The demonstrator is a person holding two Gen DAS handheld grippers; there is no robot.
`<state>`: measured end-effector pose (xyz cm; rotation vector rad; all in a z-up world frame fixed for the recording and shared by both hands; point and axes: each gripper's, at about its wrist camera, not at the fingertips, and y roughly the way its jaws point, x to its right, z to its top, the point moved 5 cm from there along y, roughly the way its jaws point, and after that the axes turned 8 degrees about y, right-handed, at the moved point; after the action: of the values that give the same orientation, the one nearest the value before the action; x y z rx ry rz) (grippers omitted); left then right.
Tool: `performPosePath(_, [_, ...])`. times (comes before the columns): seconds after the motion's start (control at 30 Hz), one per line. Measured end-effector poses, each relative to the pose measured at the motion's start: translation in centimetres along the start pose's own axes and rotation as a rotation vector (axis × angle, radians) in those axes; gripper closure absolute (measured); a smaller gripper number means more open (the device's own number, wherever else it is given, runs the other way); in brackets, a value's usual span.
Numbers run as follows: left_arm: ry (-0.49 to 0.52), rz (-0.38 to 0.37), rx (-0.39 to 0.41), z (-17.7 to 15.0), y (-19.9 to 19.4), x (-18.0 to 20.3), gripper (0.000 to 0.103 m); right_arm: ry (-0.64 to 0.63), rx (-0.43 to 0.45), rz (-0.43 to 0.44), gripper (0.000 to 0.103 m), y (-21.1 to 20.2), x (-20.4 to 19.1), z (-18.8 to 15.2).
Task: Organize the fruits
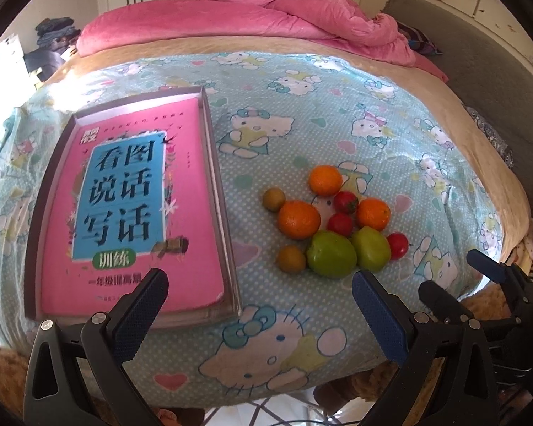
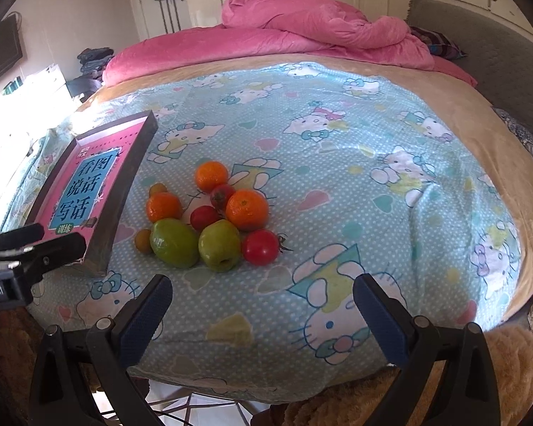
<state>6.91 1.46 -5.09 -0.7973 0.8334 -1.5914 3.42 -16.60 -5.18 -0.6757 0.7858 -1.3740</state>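
The pink book in the tray reads "看图说话写话". The fruit pile sits just right of the tray. The left gripper and right gripper are both wide open, holding nothing.

Left gripper fingers spread, right gripper likewise

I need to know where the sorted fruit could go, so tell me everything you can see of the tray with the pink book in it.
The tray is a shallow rectangular box with dark brown-purple walls, seemingly card or wood. It lies flat on the cartoon-cat sheet, left of the fruit pile and apart from it. A pink book with a blue title panel fills nearly all its floor, lying cover up. No fruit is in it. The left tongs hang open above its near corner, not touching.
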Motion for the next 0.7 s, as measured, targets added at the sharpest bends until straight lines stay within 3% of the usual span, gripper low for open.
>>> performPosePath(0.13, [0.024, -0.026, -0.016, 2.0, 1.1, 0.1, 0.000, -0.048, -0.001, -0.060, 0.001, 0.9, 1.1, 1.4])
performPosePath(0.27, [0.074, -0.023, -0.022, 4.4, 2.6, 0.7, 0.001, 0.008, -0.079, -0.041, 0.001, 2.8, 2.9, 2.2])
performPosePath(0.37, [0.143, -0.021, -0.051, 6.3, 4.5, 1.7, 0.001, 0.023, -0.116, 0.013, 0.009, 3.9, 3.0, 1.9])
performPosePath(0.43, [0.178, -0.010, -0.065, 7.4, 5.6, 2.1, 0.009, 0.028, -0.145, 0.052, 0.015, 4.5, 2.9, 1.6])
performPosePath(0.5, [0.192, -0.023, -0.087, 8.2, 6.8, 2.6, 0.012, 0.018, -0.166, 0.075, 0.027, 4.9, 2.7, 1.4])
performPosePath(0.57, [0.192, -0.050, -0.109, 8.9, 7.9, 3.2, 0.016, -0.010, -0.180, 0.083, 0.032, 5.4, 2.5, 1.2])
performPosePath(0.63, [0.199, -0.084, -0.132, 9.2, 9.0, 3.9, 0.029, -0.055, -0.177, 0.082, 0.037, 5.7, 2.2, 1.1])
performPosePath(0.7, [0.195, -0.107, -0.158, 9.4, 10.0, 4.4, 0.032, -0.091, -0.183, 0.095, 0.044, 5.9, 1.9, 1.0])
